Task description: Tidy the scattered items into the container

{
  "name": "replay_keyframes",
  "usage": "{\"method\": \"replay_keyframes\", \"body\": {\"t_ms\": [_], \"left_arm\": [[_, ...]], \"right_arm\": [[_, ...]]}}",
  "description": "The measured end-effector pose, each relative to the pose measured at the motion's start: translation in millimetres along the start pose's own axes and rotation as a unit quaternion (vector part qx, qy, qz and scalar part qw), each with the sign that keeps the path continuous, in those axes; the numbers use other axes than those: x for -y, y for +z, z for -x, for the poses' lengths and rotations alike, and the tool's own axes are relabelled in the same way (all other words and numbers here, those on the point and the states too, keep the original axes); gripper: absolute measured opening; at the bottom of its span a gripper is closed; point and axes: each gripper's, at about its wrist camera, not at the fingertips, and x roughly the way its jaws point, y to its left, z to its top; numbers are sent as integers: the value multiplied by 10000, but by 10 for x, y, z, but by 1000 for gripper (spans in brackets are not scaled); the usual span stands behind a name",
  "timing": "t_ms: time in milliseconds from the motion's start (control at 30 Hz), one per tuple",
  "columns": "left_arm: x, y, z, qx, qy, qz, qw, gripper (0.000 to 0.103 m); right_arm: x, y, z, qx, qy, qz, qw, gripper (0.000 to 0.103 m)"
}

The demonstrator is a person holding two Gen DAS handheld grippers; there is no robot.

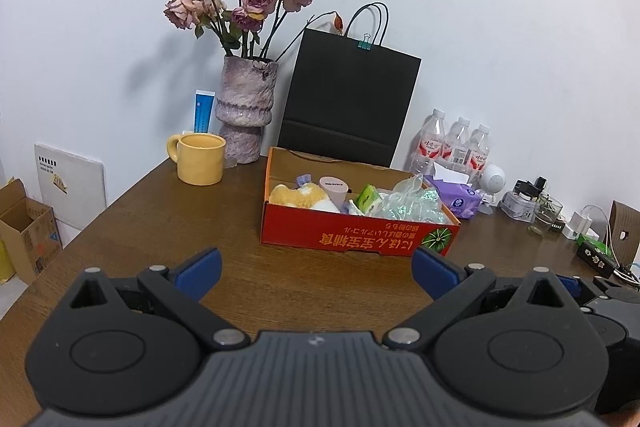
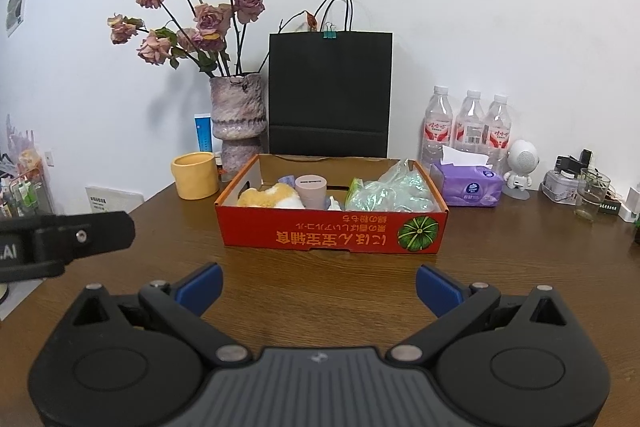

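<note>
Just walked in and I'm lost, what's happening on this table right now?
A person holds two grippers above a brown wooden table, and neither holds anything. The left gripper and the right gripper are both open, facing a red cardboard box. The box already holds a yellow and white plush toy, a pink cylindrical cup and a crinkled clear plastic bag. No loose item lies on the table between the grippers and the box.

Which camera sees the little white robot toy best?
The right wrist view: the white robot toy stands whole beside the purple tissue pack. In the left wrist view it is smaller and partly hidden behind the pack.
</note>
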Motion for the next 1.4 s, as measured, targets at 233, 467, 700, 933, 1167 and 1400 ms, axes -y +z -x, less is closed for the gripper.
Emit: {"method": "replay_keyframes", "body": {"t_ms": [233,467,700,933,1167,1400], "left_arm": [[17,-19,-32,-40,53,-103,9999,103],[31,-40,-63,-83,110,-198,9997,103],[36,-73,-94,-134,185,-260,9994,103],[69,-84,-102,-140,206,-337,9991,103],[41,-81,-128,-200,172,-269,9993,103],[20,-84,-121,-148,188,-230,9994,103]], "right_arm": [[1,-10,-11,-17,-97,-2,10000,103],[26,-10,-23,6,-205,-66,9998,103],[85,-14,-13,49,-304,-176,9994,103],[78,-2,-3,85,-336,-176,9992,103],[60,20,-4,104,-340,-164,9992,103],[35,31,-11,105,-329,-155,9993,103]]}}
